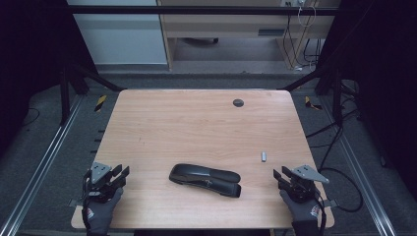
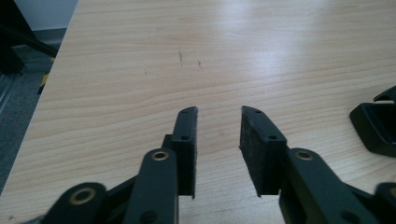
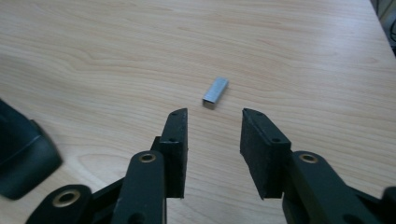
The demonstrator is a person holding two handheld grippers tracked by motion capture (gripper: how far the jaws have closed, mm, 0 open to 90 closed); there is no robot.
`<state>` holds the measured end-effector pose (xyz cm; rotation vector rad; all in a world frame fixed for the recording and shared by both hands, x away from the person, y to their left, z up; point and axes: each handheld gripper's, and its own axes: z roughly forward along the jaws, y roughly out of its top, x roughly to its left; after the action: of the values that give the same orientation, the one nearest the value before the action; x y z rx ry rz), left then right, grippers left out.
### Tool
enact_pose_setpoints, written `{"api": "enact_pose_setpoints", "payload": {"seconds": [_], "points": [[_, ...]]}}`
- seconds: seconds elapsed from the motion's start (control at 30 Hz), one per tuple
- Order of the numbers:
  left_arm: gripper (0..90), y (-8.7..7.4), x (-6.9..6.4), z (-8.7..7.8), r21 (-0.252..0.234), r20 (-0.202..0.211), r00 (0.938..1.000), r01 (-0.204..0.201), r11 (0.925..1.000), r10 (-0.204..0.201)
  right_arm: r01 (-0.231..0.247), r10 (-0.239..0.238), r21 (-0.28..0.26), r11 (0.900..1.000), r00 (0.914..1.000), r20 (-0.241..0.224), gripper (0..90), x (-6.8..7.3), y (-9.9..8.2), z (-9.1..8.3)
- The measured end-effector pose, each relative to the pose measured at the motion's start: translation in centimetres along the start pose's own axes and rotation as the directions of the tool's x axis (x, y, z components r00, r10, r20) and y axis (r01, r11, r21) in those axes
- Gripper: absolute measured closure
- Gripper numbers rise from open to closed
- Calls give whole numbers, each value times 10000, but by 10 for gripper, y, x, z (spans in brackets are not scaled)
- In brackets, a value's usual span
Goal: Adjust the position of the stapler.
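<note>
The long black plastic stapler [image 1: 205,180] lies flat near the table's near edge, midway between the grippers, its long axis running left to right. The right gripper view shows the small silver metal staple strip [image 3: 215,92] just beyond the right gripper [image 3: 214,140], its long axis pointing away. Both it and the left gripper [image 2: 218,144] are released, holding nothing, over the pale wooden table [image 1: 196,123].

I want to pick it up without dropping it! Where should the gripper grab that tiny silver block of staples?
Grab the staple block across its two long sides, coming straight down from above with the right gripper, whose open jaws already point at it. It lies flat on the table, long and narrow, so its short width probably fits between the pads best.
</note>
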<state>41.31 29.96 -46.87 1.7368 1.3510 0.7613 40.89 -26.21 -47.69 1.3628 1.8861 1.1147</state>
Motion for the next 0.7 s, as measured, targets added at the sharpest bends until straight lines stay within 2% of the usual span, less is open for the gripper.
{"api": "enact_pose_setpoints", "payload": {"seconds": [0.33,0.43,0.47,0.7], "points": [[848,5,-10,-7,-99,174,9995,-266,9996,268,523,-530,-108,9986,9957,-762,777,24,6,-5],[888,6,-12,-8,-129,201,9992,-344,9993,346,626,-633,-113,9980,9944,-847,797,29,7,-5],[895,7,-14,-9,-155,227,9989,-397,9991,401,601,-608,-100,9981,9932,-997,814,34,8,-5],[898,14,-20,-7,-185,339,9976,-605,9980,611,921,-919,-41,9957,9880,-1242,866,44,9,-2]]}}
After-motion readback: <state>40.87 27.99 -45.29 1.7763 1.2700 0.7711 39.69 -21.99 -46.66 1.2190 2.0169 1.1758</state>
